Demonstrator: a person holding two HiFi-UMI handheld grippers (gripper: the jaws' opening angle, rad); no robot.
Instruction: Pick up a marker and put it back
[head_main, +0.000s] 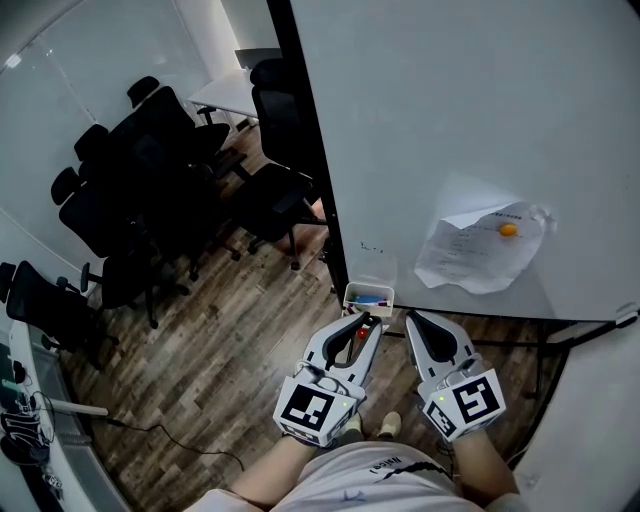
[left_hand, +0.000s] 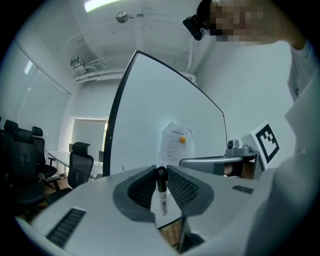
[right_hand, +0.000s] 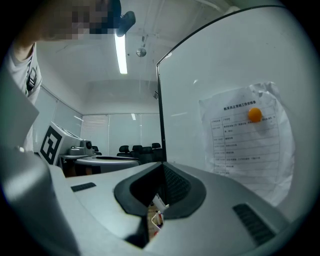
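A marker (left_hand: 162, 195) with a white barrel and a dark end stands upright between the ribbed pads of my left gripper (left_hand: 161, 170), which is shut on it. In the head view the left gripper (head_main: 362, 325) sits just below a small white marker box (head_main: 368, 291) fixed at the whiteboard's lower edge, and a red spot shows between its jaws. To the right of the box, my right gripper (head_main: 412, 320) has its jaws together and nothing in them. In the right gripper view, the right gripper (right_hand: 162, 167) points along the board, and the box (right_hand: 159, 202) peeks through below the jaws.
The large whiteboard (head_main: 450, 120) fills the right side, with a crumpled paper sheet (head_main: 480, 250) pinned by an orange magnet (head_main: 509, 229). Several black office chairs (head_main: 150, 170) and a white table (head_main: 225, 92) stand on the wood floor to the left. The person's feet (head_main: 375, 426) are below the grippers.
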